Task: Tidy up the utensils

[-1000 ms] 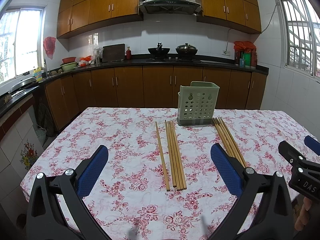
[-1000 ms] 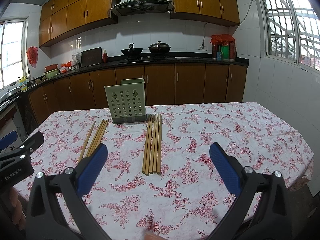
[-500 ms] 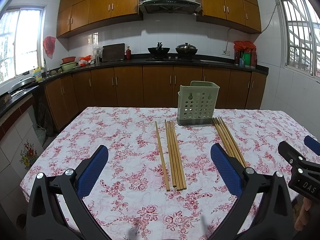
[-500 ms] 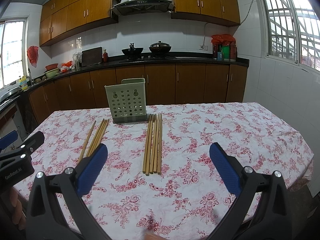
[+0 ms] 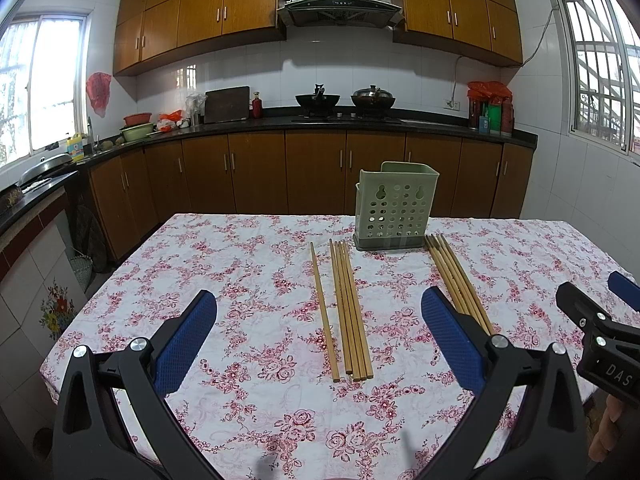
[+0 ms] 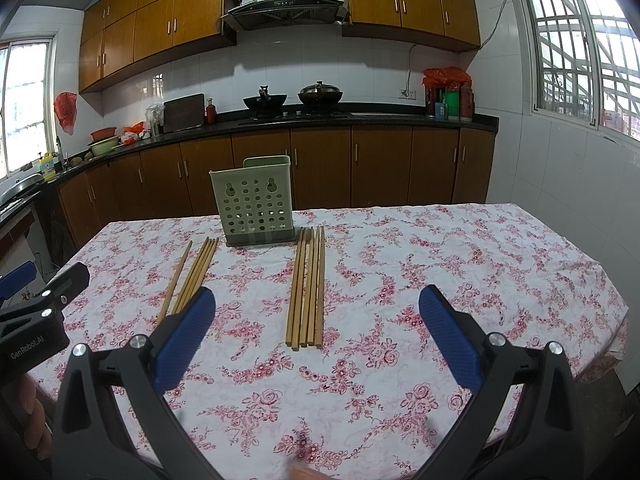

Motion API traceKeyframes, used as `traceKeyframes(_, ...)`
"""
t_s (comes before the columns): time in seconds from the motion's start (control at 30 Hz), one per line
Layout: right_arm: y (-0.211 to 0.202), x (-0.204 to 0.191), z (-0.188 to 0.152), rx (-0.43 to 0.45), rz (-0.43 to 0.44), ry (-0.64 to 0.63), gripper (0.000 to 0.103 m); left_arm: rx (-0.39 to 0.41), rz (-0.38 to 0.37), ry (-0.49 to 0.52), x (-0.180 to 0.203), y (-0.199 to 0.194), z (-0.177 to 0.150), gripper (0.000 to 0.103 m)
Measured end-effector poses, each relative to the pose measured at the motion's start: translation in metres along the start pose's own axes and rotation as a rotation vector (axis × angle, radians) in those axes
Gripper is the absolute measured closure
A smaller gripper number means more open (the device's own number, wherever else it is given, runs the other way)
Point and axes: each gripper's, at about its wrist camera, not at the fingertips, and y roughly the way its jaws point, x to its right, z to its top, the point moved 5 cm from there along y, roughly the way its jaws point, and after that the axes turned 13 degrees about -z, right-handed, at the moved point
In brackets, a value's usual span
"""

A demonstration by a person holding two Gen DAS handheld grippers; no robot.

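Note:
A pale green perforated utensil holder (image 5: 394,208) (image 6: 256,208) stands upright at the far middle of the table. On the cloth in front of it lie two sets of wooden chopsticks. The left set (image 5: 350,312) (image 6: 192,276) has one stick lying slightly apart from the others. The right set (image 5: 456,280) (image 6: 308,288) is a tight bunch. My left gripper (image 5: 318,304) hovers open above the near ends of the left set, holding nothing. My right gripper (image 6: 317,298) hovers open over the near ends of the right set, also holding nothing.
The table wears a white cloth with red flowers (image 5: 248,280); its left edge (image 5: 100,292) and right edge (image 6: 612,304) drop off to the floor. Brown kitchen cabinets and a dark counter (image 5: 320,124) run behind the table. A person's fingers (image 6: 32,408) grip the left tool.

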Motion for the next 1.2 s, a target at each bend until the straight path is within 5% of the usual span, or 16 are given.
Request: traceKeyframes(1.2, 0.016, -0.003, -0.006, -0.063, 0.006, -0.014, 0.004, -0.052, 0.019, -0.006, -0.004, 0.019, -0.013, 0.002)
